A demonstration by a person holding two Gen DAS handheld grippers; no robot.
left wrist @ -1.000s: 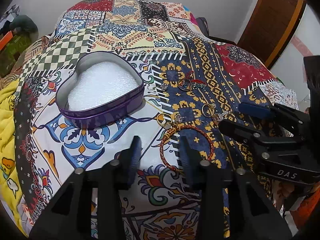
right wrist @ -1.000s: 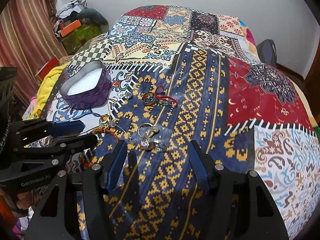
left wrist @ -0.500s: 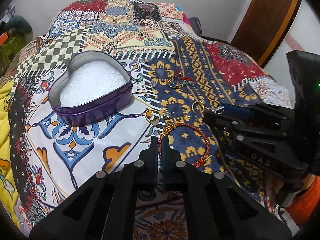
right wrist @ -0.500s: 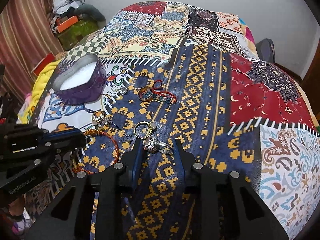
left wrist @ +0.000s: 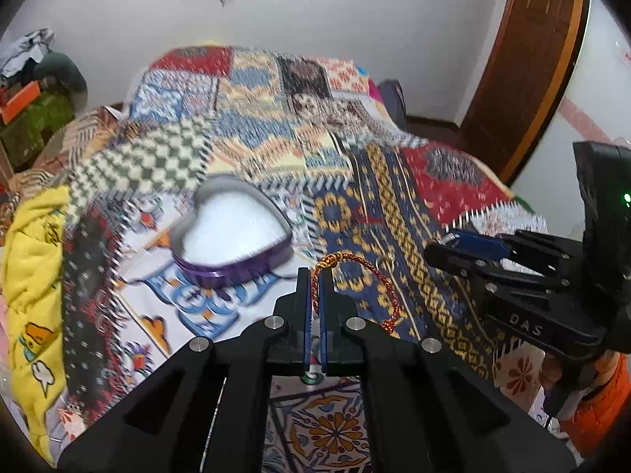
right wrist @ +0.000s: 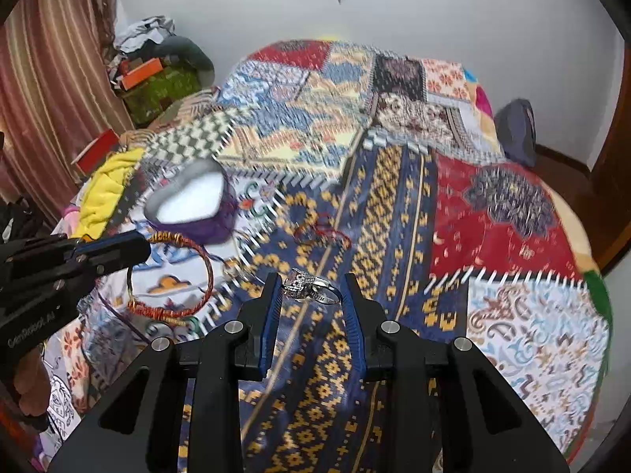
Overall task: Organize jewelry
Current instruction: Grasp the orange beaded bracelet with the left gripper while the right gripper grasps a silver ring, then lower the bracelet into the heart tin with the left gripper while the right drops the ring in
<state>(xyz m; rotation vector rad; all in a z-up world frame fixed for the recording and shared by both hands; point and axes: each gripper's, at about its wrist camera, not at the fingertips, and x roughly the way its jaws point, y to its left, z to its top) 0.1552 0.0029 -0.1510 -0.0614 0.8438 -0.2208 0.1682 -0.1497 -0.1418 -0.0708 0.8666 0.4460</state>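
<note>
My left gripper is shut on a red-and-gold braided bracelet, which hangs from its tips above the patchwork bedspread. The right wrist view shows that same bracelet dangling from the left gripper. My right gripper is shut on a silver ring with a dark ornate top, held off the bed between the blue pads. The purple heart-shaped tin with white foam inside sits just beyond the left gripper. The tin lies far left of the right gripper.
A red cord bracelet and a gold ring lie on the blue-and-gold patch. A yellow blanket covers the bed's left edge. Clutter is piled by the curtain, and a wooden door stands at right.
Both grippers have risen off the bed, the left carrying the braided bracelet, the right carrying the silver ring it closed on. The background is blurred from the motion.
</note>
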